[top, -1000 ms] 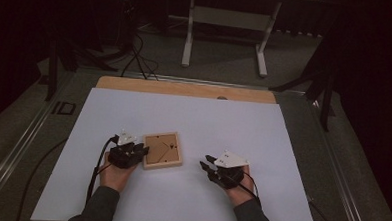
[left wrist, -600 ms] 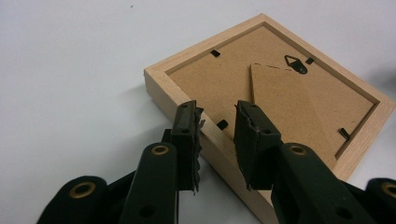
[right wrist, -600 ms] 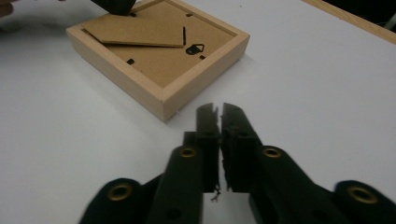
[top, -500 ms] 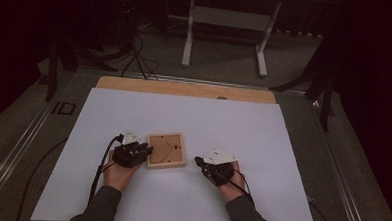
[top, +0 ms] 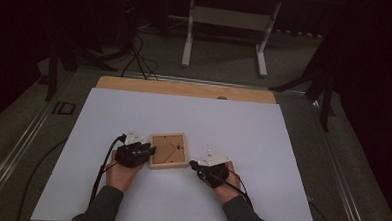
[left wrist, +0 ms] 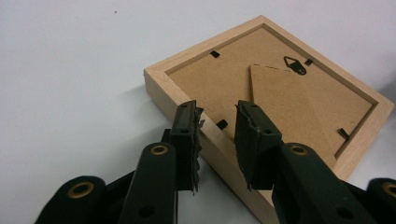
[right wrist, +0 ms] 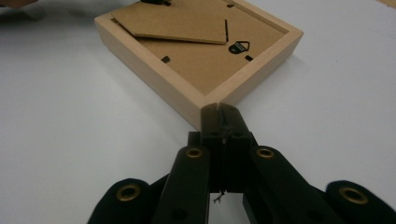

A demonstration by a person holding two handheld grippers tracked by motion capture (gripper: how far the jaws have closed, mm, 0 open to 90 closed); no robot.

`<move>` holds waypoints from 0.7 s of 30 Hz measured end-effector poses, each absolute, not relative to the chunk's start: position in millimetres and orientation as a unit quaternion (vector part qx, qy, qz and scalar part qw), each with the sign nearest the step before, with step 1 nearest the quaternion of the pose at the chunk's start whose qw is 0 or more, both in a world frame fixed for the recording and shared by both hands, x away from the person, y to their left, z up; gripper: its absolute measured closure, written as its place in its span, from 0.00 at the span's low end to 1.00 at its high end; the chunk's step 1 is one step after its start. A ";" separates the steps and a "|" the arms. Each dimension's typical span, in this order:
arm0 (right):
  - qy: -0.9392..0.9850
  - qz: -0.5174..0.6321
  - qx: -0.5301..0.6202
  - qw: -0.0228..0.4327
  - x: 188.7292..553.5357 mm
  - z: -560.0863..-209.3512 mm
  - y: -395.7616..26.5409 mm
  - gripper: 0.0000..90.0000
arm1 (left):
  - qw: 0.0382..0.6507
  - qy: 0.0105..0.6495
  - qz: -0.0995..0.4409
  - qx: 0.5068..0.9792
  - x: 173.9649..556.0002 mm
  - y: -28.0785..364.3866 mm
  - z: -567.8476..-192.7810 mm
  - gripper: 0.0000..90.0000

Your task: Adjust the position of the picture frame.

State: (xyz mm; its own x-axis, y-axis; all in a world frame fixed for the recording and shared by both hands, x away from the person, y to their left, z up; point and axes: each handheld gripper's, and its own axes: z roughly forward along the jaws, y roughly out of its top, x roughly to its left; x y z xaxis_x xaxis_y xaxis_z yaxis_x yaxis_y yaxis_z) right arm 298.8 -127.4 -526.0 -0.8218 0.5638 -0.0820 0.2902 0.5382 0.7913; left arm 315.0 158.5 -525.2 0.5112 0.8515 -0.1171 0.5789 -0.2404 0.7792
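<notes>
A light wooden picture frame lies face down on the white table top, showing its brown backing board, fold-out stand and black hanger. My left gripper is at the frame's left edge. In the left gripper view the frame lies just beyond my left gripper, whose jaws stand open over the near wooden rail with nothing pressed between them. My right gripper rests low at the frame's right front corner. In the right gripper view its jaws are shut together, empty, with the tips right at a corner of the frame.
The white sheet covers most of the table, and a bare wooden strip runs along its far edge. On the floor beyond stand a white metal stand and black cables. Both forearms enter from the bottom.
My right gripper has moved left toward the frame's corner, and its jaws have closed. The left gripper and the frame have stayed where they were.
</notes>
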 end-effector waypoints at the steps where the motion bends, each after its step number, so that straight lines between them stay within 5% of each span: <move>1: 0.862 0.411 0.246 0.165 298.7 -526.2 -127.1 1.00 | 0.403 0.465 0.170 0.770 314.5 158.4 -525.0 0.76; 21: 0.871 0.402 0.240 0.152 300.1 -532.9 -124.6 0.99 | 0.410 0.470 0.156 0.766 315.6 158.5 -524.9 0.79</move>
State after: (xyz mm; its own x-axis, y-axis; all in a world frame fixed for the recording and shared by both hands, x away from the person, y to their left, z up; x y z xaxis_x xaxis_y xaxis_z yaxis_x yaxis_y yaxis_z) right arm 300.1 -124.6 -532.9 -0.8387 0.5397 -0.0726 0.2949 0.5621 0.7727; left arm 315.6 158.5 -524.9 0.5093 0.8481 -0.1458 0.5922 -0.2225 0.7744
